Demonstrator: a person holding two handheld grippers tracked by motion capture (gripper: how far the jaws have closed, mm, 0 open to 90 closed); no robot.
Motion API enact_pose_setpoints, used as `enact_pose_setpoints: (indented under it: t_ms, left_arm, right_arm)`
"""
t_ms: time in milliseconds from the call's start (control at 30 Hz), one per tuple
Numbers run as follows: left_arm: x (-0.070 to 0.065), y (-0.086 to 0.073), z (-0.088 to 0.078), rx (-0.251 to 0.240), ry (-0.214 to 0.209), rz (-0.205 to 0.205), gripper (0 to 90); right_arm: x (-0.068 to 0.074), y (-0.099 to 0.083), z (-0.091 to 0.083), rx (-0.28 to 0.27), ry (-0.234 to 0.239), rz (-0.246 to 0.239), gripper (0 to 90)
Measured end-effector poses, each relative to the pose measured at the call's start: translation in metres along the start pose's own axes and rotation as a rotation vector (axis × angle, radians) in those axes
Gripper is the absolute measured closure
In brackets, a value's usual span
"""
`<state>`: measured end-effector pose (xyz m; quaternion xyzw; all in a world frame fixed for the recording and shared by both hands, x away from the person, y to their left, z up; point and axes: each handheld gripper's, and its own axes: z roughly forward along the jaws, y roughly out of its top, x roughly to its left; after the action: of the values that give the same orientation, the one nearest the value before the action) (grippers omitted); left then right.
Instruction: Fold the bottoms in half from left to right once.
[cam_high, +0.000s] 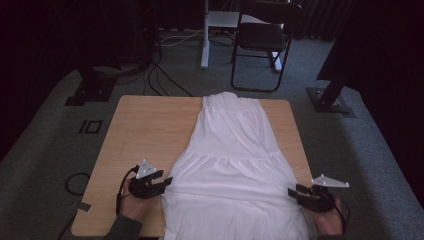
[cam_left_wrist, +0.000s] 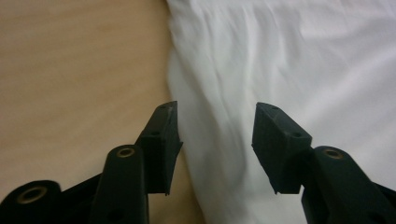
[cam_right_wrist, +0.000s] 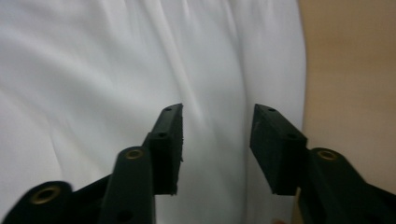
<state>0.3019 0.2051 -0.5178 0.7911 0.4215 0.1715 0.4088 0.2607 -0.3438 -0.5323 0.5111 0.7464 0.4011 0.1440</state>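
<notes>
A white dress (cam_high: 233, 160) lies flat along the wooden table (cam_high: 145, 130), its top at the far edge and its wide skirt hanging over the near edge. My left gripper (cam_high: 168, 181) is at the skirt's left edge, open, its jaws straddling the cloth's border (cam_left_wrist: 210, 130) with table wood to the left. At the skirt's right edge my right gripper (cam_high: 291, 193) is open too, and white cloth (cam_right_wrist: 215, 121) lies between its jaws, with wood showing at the right. Neither pair of jaws has closed on the cloth.
A black folding chair (cam_high: 262, 42) and a white desk leg (cam_high: 205, 35) stand beyond the table on grey carpet. Cables (cam_high: 160, 75) trail on the floor at the far left. Black stand bases (cam_high: 332, 102) sit at both sides.
</notes>
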Motion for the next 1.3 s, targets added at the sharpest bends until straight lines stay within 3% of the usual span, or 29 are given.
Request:
enact_pose_setpoints:
  t_ms: [133, 267, 467, 500, 533, 600, 667, 733, 800, 867, 900, 1000, 1133, 1200, 1233, 1300]
  left_arm:
    - [0.012, 0.021, 0.015, -0.022, 0.023, -0.009, 48.0]
    - [0.018, 0.038, 0.032, -0.008, 0.041, -0.001, 47.5]
    - [0.019, 0.057, 0.055, 0.02, 0.039, 0.012, 45.0]
    - [0.019, 0.058, 0.058, 0.026, 0.036, 0.01, 44.8]
    - [0.018, 0.059, 0.062, 0.032, 0.034, 0.01, 44.1]
    - [0.017, 0.058, 0.066, 0.043, 0.029, 0.01, 43.8]
    - [0.014, 0.056, 0.071, 0.057, 0.021, 0.014, 43.1]
    - [0.01, 0.054, 0.074, 0.063, 0.008, 0.015, 43.1]
    - [0.006, 0.052, 0.078, 0.078, 0.005, 0.027, 42.5]
    - [0.002, 0.05, 0.082, 0.102, 0.002, 0.041, 42.5]
    - [0.0, 0.049, 0.085, 0.111, 0.006, 0.044, 42.5]
    - [0.001, 0.049, 0.087, 0.109, -0.01, 0.031, 42.4]
    - [0.006, 0.062, 0.085, 0.072, 0.012, 0.011, 42.1]
    - [0.008, 0.068, 0.085, 0.057, 0.018, 0.005, 42.0]
    - [0.01, 0.08, 0.089, 0.044, 0.023, -0.008, 42.0]
    - [0.01, 0.092, 0.1, 0.058, 0.01, -0.02, 39.7]
  right_arm:
    - [-0.001, 0.057, 0.026, -0.059, 0.024, -0.048, 50.9]
    - [-0.007, 0.099, 0.076, -0.024, 0.053, -0.03, 49.2]
    - [-0.013, 0.124, 0.133, 0.047, 0.045, 0.026, 46.3]
    - [-0.015, 0.126, 0.141, 0.073, 0.037, 0.039, 49.2]
    - [-0.016, 0.126, 0.145, 0.102, 0.052, 0.056, 60.3]
    - [-0.016, 0.126, 0.149, 0.153, 0.073, 0.079, 84.0]
    - [-0.011, 0.128, 0.14, 0.126, 0.046, 0.052, 88.9]
    - [-0.004, 0.133, 0.12, 0.046, 0.022, 0.002, 89.3]
    - [0.003, 0.141, 0.089, -0.088, -0.078, -0.04, 89.4]
    - [0.007, 0.145, 0.073, -0.139, -0.208, -0.107, 89.4]
    - [0.005, 0.145, 0.069, -0.148, -0.25, -0.103, 89.4]
    - [-0.014, 0.132, 0.085, -0.051, -0.315, -0.07, 89.0]
    - [-0.039, 0.106, 0.117, 0.061, -0.306, 0.014, 89.0]
    - [-0.041, 0.103, 0.12, 0.067, -0.306, 0.02, 88.9]
    - [-0.042, 0.1, 0.124, 0.073, -0.305, 0.029, 88.9]
    - [-0.043, 0.097, 0.127, 0.082, -0.304, 0.03, 88.9]
